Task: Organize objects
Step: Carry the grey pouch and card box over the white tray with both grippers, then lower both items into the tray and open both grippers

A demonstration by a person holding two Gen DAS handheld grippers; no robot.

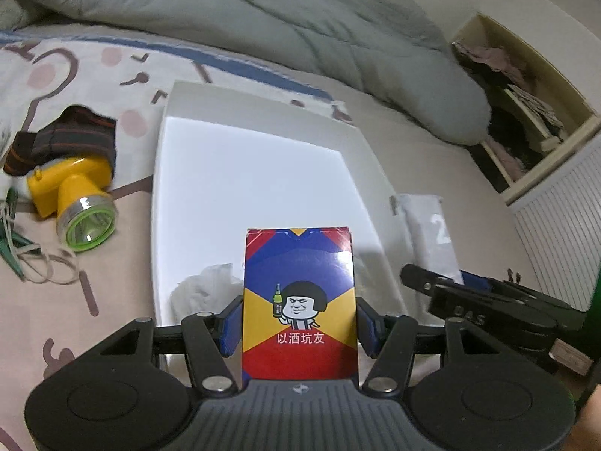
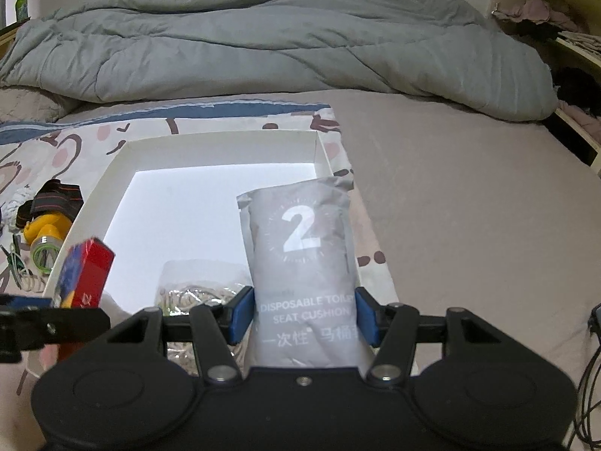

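Bedding fills the background: a grey duvet (image 2: 263, 37) bunched along the far side, a patterned sheet (image 1: 75, 75) under everything near me. On that sheet lies a shallow white box (image 2: 112, 173), open, its floor mostly bare, with a clear bag (image 2: 195, 282) of crumpled stuff in the near corner.

My right gripper (image 2: 302, 315) is clamped on a grey pouch (image 2: 300, 248), the blue pads pressing its lower sides, the pouch standing up over the box's right wall. I judge it light and soft; the pads dent it a little, and it would slump or slide if I eased off. Low on the sides, where the folded contents give some body, seems the best hold.

My left gripper (image 1: 298, 325) is clamped on a card box (image 1: 298, 300), red, blue and yellow, held upright over the near edge of the white box. It looks light, stiff and glossy, so rather slippery; too hard a squeeze on the broad faces could cave it, so I grip across its narrow edges low down.

Left of the white box, on the sheet, lies a yellow headlamp (image 1: 71, 195) with its dark strap (image 1: 64, 139), lens toward me. It looks harder and heavier; I would take its body, not the strap. Beside it, some thin loose bands (image 1: 49, 267), floppy and hard to pinch.
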